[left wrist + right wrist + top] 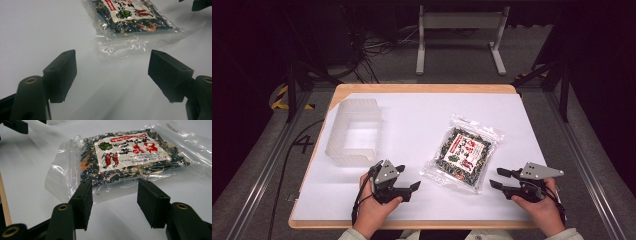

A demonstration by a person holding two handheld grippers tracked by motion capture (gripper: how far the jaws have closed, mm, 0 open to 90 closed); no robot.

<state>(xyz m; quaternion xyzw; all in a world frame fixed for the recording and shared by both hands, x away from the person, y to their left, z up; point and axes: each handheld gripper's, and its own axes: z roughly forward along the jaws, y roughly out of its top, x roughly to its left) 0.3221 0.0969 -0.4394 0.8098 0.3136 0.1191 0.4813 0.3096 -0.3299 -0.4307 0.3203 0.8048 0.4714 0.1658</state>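
Wooden table [422, 89], covered almost edge to edge by a white sheet [422, 125]; dark floor and cables around it

Translucent plastic box [354, 131] on the far left part of the sheet, open at the top, well apart from everything else

Clear bag of dark dried food [462, 152], flat on the sheet right of centre, tilted, one corner toward the near edge; white label with red print and a green mark on top; in the left gripper view [132, 17] seen ahead and to the right, its empty clear edge nearest the jaws; in the right gripper view [130, 157] straight ahead, label facing up

Left gripper [408, 177], held in the left hand [374, 205] near the front edge, pointing right toward the bag, just short of its near corner; jaws apart, nothing between them, bare sheet underneath [112, 72]; not touching the bag

Right gripper [499, 178], held in the right hand [539, 207] at the near right, pointing left at the bag's right corner; jaws apart [115, 200], tips right at the bag's clear edge, plastic visible in the gap, no clamping to be seen; contact with the film hard to tell
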